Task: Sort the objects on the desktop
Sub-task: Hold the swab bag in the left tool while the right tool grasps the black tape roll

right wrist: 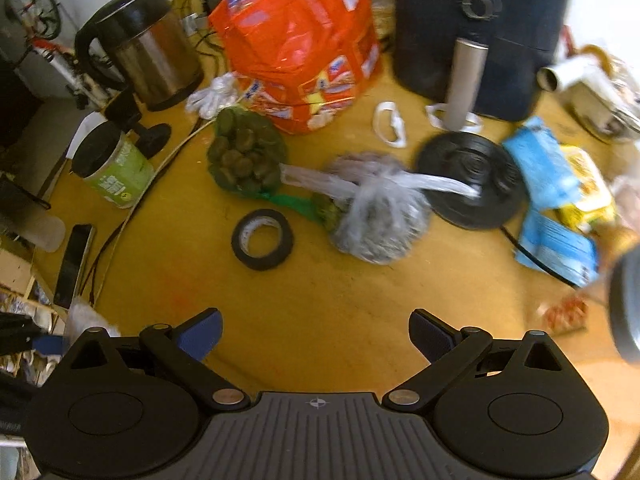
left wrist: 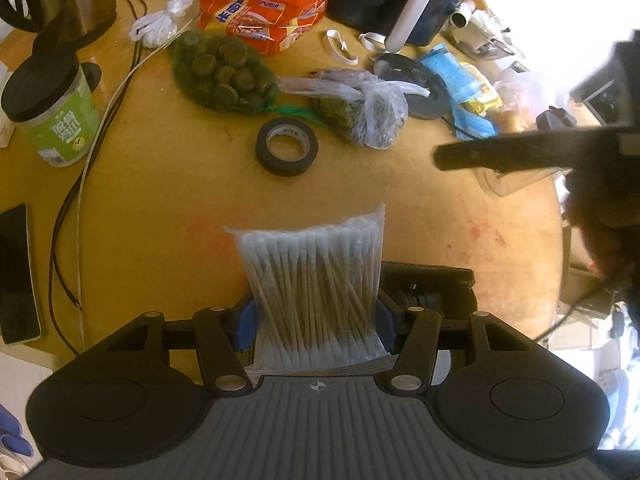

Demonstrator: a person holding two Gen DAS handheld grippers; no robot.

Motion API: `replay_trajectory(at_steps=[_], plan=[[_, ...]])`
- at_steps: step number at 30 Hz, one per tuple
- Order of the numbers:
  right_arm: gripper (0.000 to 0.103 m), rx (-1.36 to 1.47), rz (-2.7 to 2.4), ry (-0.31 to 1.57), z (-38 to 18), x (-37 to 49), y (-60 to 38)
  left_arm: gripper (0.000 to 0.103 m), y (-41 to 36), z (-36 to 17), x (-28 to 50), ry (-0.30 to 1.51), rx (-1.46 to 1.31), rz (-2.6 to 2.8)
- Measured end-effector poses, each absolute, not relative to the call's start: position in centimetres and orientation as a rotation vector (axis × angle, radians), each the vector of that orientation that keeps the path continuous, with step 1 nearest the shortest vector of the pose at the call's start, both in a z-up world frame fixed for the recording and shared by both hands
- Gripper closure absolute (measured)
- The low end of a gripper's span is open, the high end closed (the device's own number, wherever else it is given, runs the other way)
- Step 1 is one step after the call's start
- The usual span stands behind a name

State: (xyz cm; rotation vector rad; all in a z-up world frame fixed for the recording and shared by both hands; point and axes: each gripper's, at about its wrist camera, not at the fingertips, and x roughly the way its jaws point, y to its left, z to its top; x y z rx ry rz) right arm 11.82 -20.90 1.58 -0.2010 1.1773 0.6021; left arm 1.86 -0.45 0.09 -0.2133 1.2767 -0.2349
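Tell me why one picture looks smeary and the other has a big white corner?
Right wrist view: motion blur smears the tied plastic bag and blue packet. Left wrist view: sharper, cotton swab pack crisp in the left gripper, but strong light washes out the top-right corner. Both fisheye views bend the table edges.

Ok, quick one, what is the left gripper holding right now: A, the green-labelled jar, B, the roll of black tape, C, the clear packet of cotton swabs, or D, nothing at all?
C: in the left wrist view the left gripper has its blue pads pressed on both sides of the packet of cotton swabs, while the roll of black tape and the green-labelled jar sit untouched on the table.
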Motion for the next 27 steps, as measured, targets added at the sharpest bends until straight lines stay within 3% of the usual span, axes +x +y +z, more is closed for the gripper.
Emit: replay_trajectory(at_steps=[27], plan=[[0.007,-0.588,0.933,1.031,-9.5,14.7,-8.5,0.047,2.3,-0.4,0.5,1.275,-0.334,-0.156]])
